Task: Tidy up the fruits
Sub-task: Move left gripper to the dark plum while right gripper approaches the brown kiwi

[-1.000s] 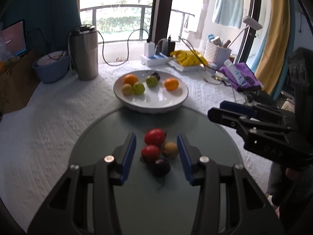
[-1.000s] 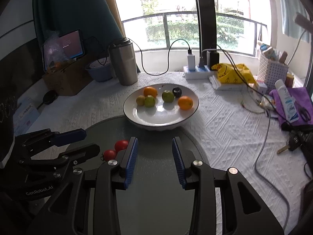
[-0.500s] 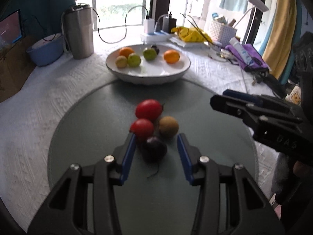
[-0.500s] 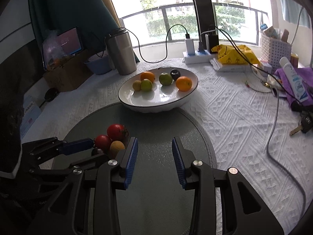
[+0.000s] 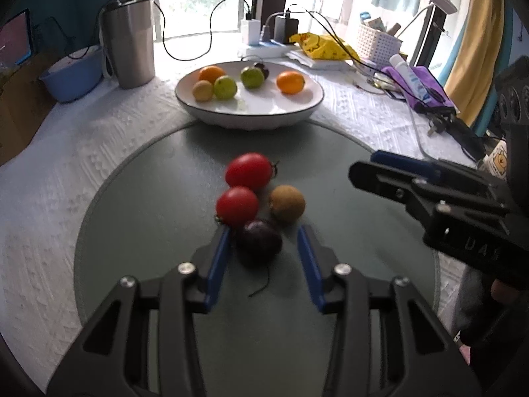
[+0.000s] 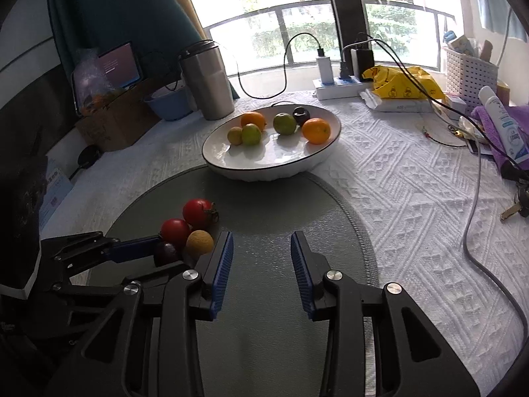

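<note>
While the left gripper (image 5: 263,251) closes its jaws around the dark plum (image 5: 259,240) near the round mat's (image 5: 132,205) middle, not yet pinching, the right gripper (image 6: 261,258) waits narrow and empty; next: squeeze, lift toward the bowl (image 5: 198,112).

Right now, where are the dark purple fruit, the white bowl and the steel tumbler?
dark purple fruit (image 5: 259,241), left wrist view, middle of its skin.
white bowl (image 5: 251,120), left wrist view, near outer wall.
steel tumbler (image 6: 211,86), right wrist view, middle of its body.
</note>
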The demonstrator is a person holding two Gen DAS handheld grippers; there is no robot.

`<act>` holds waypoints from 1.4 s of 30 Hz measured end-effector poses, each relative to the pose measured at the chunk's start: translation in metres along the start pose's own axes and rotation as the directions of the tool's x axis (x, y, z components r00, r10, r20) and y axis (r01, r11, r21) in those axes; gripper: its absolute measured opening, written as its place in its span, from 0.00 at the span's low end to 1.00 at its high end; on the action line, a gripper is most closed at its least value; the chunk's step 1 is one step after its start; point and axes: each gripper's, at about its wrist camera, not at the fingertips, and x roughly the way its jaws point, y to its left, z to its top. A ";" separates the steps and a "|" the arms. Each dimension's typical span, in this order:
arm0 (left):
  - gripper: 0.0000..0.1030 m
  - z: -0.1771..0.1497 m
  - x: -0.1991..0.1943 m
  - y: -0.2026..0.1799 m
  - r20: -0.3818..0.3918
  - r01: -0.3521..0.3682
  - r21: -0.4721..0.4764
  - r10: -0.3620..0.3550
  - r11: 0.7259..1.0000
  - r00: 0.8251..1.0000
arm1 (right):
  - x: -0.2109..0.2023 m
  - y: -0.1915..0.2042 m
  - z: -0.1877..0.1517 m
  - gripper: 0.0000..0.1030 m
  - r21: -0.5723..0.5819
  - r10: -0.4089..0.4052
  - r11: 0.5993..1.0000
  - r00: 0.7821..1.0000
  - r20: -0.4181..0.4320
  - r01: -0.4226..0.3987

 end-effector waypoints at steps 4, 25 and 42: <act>0.29 -0.001 -0.001 0.001 0.002 -0.002 0.008 0.002 1.000 1.000 | 0.005 0.007 0.000 0.37 -0.012 0.005 1.000 1.000 -0.011 -0.005; 0.29 -0.006 -0.018 0.022 0.050 0.035 -0.001 -0.035 0.999 0.998 | 0.018 0.040 0.001 0.37 -0.074 0.036 0.996 0.998 -0.061 -0.041; 0.29 -0.012 -0.019 0.037 0.043 0.065 -0.015 -0.065 0.998 0.997 | 0.041 0.048 0.001 0.37 -0.085 0.045 0.995 0.990 -0.131 -0.057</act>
